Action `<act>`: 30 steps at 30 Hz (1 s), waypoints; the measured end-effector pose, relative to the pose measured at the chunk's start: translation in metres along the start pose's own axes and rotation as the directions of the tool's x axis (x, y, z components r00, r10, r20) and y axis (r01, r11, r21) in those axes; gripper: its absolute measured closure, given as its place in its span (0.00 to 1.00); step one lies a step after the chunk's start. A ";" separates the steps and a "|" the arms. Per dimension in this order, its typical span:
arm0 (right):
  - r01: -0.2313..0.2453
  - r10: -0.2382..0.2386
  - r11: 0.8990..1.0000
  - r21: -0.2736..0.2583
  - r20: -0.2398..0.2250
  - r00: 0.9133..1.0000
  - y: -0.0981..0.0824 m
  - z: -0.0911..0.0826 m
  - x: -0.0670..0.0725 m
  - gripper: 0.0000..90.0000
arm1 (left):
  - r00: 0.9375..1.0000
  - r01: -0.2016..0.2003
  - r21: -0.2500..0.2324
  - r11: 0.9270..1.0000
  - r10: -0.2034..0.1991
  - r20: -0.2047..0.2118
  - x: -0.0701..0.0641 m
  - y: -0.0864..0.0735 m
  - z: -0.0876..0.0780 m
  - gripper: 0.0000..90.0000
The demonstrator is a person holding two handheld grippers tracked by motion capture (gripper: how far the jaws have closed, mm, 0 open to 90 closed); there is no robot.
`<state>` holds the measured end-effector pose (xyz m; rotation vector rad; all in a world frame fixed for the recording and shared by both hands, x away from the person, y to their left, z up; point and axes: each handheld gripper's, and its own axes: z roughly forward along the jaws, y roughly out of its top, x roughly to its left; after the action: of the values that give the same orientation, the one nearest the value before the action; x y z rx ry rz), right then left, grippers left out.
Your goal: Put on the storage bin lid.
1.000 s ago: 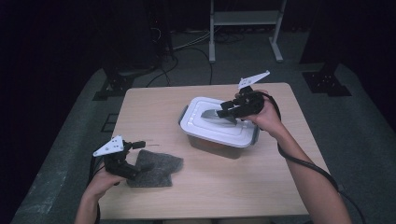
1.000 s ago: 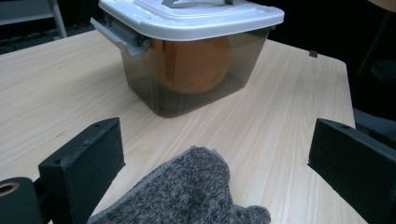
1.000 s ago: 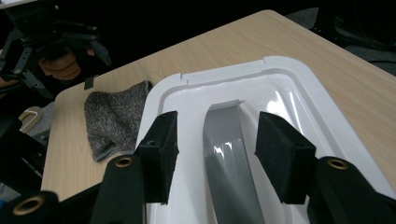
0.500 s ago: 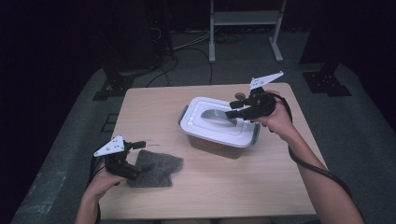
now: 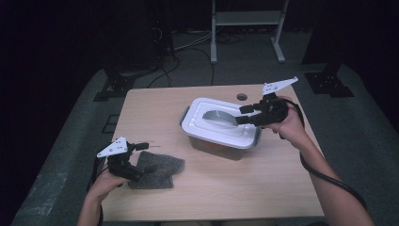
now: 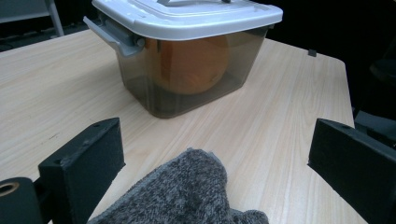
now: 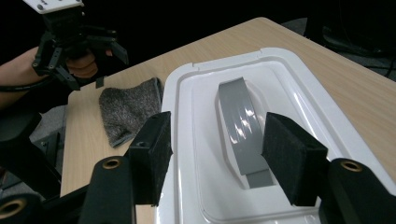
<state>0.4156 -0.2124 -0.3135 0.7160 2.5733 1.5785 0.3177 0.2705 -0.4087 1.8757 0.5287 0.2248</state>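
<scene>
A clear plastic box [image 5: 221, 141] with a white lid [image 5: 202, 123] and a flat grey handle [image 5: 217, 117] stands mid-table. Something orange [image 6: 196, 60] shows through its wall. My right gripper [image 5: 241, 115] hovers over the lid's right end, open; its jaws have just been opening, and the handle [image 7: 240, 121] lies ahead between them, untouched. A grey cloth [image 5: 157, 169] lies at the front left. My left gripper [image 5: 147, 157] stands wide open over it, with the cloth's [image 6: 187, 191] edge low between the jaws.
The wooden table [image 5: 263, 188] has a small round hole [image 5: 242, 97] near its far edge. Behind it stand a metal frame [image 5: 247, 19] and cables on the dark floor. The right gripper view also shows the left gripper [image 7: 77, 42] beside the cloth [image 7: 128, 109].
My right gripper has drawn back to the right, from the middle of the lid's handle to the lid's right end. The left gripper and the cloth have stayed put.
</scene>
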 end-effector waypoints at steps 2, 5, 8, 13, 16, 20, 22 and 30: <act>-0.004 0.004 1.000 -0.004 0.003 1.000 -0.003 -0.004 -0.001 0.46 | 1.000 -0.001 -0.001 1.000 0.001 0.002 0.000 0.000 0.000 0.03; -0.011 0.011 1.000 -0.007 0.005 1.000 -0.006 -0.007 -0.001 0.46 | 1.000 -0.002 0.000 1.000 0.002 0.001 0.000 0.000 0.001 0.03; -0.017 0.017 1.000 0.000 0.011 1.000 -0.011 -0.011 0.000 0.45 | 1.000 0.000 -0.002 1.000 0.000 -0.001 0.000 0.001 0.000 0.03; -0.028 0.028 1.000 0.002 0.023 0.999 -0.020 -0.019 0.000 0.45 | 1.000 0.002 -0.001 1.000 -0.002 -0.002 0.000 0.000 -0.001 0.03; -0.039 0.039 0.999 -0.002 0.027 0.999 -0.026 -0.024 0.000 0.45 | 1.000 0.002 -0.002 1.000 -0.002 -0.003 0.000 0.001 -0.001 0.03; -0.055 0.055 0.998 -0.008 0.029 0.998 -0.033 -0.030 -0.001 0.44 | 1.000 0.002 -0.001 1.000 -0.002 -0.003 0.000 0.001 -0.001 0.03; -0.069 0.069 0.997 -0.018 0.037 0.997 -0.040 -0.036 -0.002 0.44 | 1.000 0.003 0.000 1.000 -0.003 -0.003 0.000 0.000 -0.001 0.03; -0.099 0.101 0.994 -0.045 0.054 0.993 -0.059 -0.054 -0.003 0.44 | 1.000 0.001 0.006 1.000 -0.001 -0.001 -0.001 0.000 0.001 0.03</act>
<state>0.3824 -0.2808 -0.3386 0.8856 2.4936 1.6099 0.3175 0.2692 -0.4086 1.8812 0.5314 0.2245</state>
